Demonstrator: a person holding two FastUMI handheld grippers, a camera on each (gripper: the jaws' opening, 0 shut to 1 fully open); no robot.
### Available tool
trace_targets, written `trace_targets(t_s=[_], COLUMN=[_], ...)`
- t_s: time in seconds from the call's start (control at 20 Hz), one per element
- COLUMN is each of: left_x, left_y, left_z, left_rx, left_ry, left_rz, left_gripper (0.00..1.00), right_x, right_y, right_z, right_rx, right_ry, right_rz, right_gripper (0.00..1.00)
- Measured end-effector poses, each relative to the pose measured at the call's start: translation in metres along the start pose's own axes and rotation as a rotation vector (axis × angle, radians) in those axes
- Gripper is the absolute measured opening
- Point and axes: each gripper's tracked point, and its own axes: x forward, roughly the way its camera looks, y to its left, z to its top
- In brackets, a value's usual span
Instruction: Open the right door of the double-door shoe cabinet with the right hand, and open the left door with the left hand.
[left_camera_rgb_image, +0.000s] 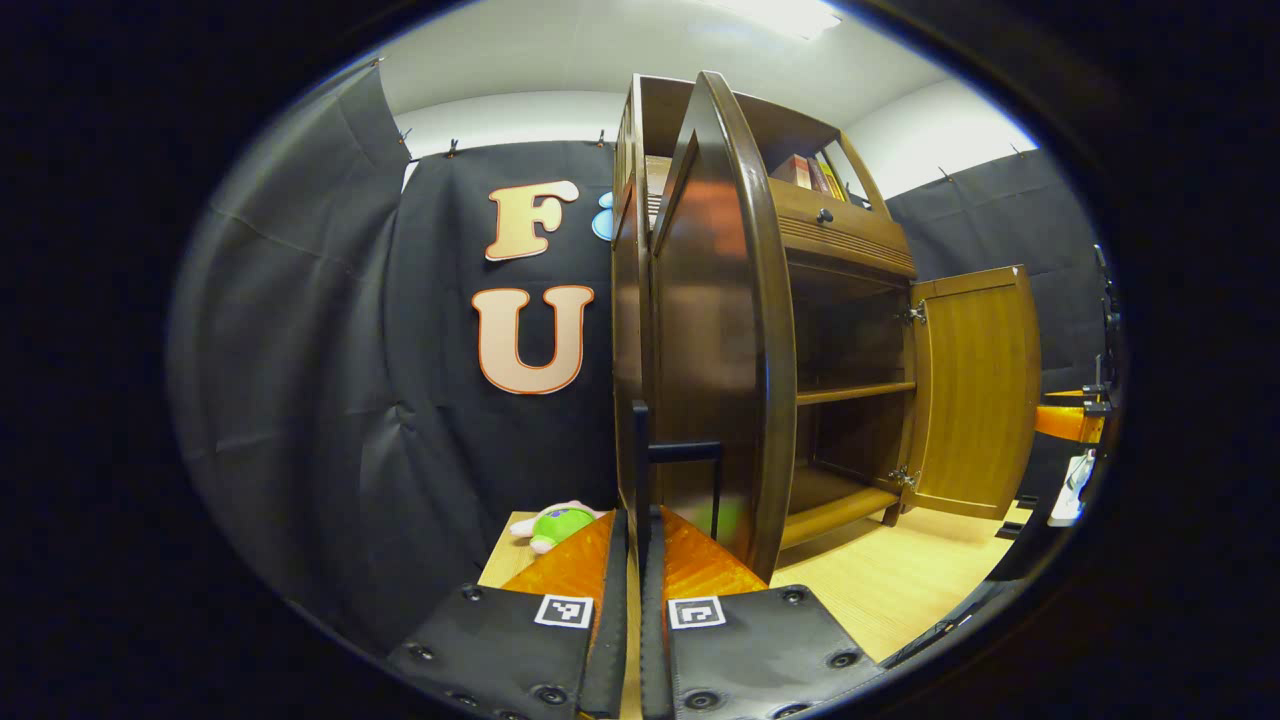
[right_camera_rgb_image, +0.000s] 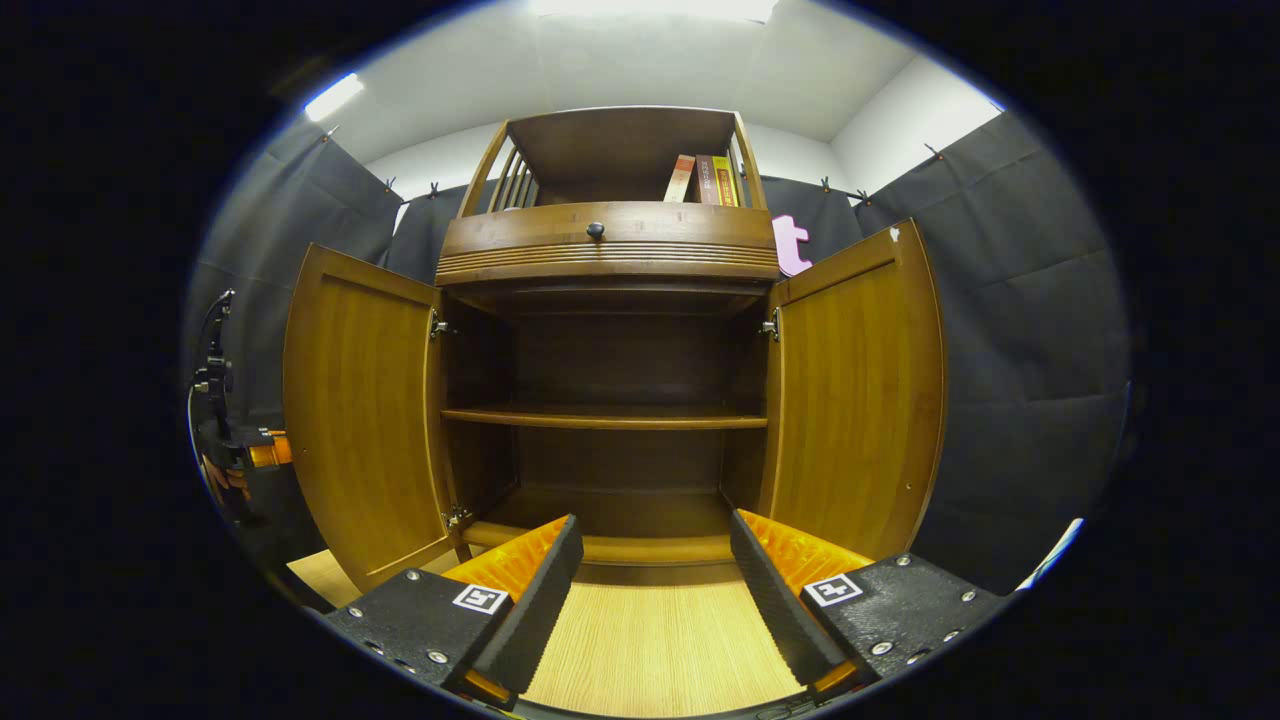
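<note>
A green and white plush toy (left_camera_rgb_image: 553, 524) is lying on the pale wooden floor (left_camera_rgb_image: 880, 590) by the cabinet's left side, against the black cloth wall, and nothing is standing between the doors and the tongs. The shoe cabinet (right_camera_rgb_image: 610, 330) is standing at the middle of the booth in dark glossy brown wood, with a drawer (right_camera_rgb_image: 608, 243) carrying a round black knob (right_camera_rgb_image: 596, 230) above the door opening and an open railed shelf on top. Both doors are standing wide open: in the right gripper view the left door (right_camera_rgb_image: 362, 410) and the right door (right_camera_rgb_image: 855, 395) are swung outward on their hinges, showing lighter wood on their inner faces. In the left gripper view the left door (left_camera_rgb_image: 715, 320) is appearing edge-on right in front, with its dark bar handle (left_camera_rgb_image: 680, 455) running into the left tongs (left_camera_rgb_image: 634, 545), whose fingers are drawn together with only a thin slit between them; whether they are pinching the handle I cannot tell. The right tongs (right_camera_rgb_image: 650, 560) are hanging spread wide apart in front of the cabinet's bottom edge, gripping nothing. Inside, one middle shelf (right_camera_rgb_image: 605, 418) and the bottom board are lying bare, while a few books (right_camera_rgb_image: 702, 179) are leaning upright at the right end of the top shelf.
</note>
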Motion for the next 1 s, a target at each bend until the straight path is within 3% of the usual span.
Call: trace_targets(t_s=[0.2, 0.25, 0.3, 0.45, 0.5, 0.55, 0.75, 1.0], left_x=[-0.016, -0.025, -0.036, -0.065, -0.072, -0.078, -0.080, -0.044], left_y=[0.004, 0.003, 0.003, -0.005, -0.012, -0.021, -0.084, -0.182], left_z=[-0.005, -0.005, -0.006, 0.000, 0.006, 0.012, 0.037, 0.057], left_rx=[0.048, 0.050, 0.055, 0.048, 0.040, 0.035, 0.000, -0.081], left_ry=[0.034, 0.043, 0.050, 0.050, 0.042, 0.034, 0.000, -0.071], left_rz=[-0.009, 0.005, 0.029, 0.102, 0.126, 0.148, 0.149, 0.141], left_gripper=[0.20, 0.20, 0.21, 0.20, 0.19, 0.20, 0.18, 0.16], right_x=[0.004, 0.006, 0.008, 0.014, 0.015, 0.017, 0.023, 0.024], right_y=[-0.003, -0.004, -0.006, -0.016, -0.020, -0.024, -0.045, -0.059], right_z=[-0.001, -0.002, -0.003, -0.002, -0.001, 0.000, -0.002, -0.004], right_rx=[0.012, 0.013, 0.011, 0.012, 0.020, 0.027, 0.014, 0.015], right_ry=[0.007, 0.013, 0.019, 0.021, 0.020, 0.019, 0.023, 0.023], right_rz=[0.019, 0.027, 0.039, 0.054, 0.064, 0.070, 0.087, 0.121], right_gripper=[0.92, 1.00, 0.92, 0.92, 1.00, 0.92, 0.92, 0.92])
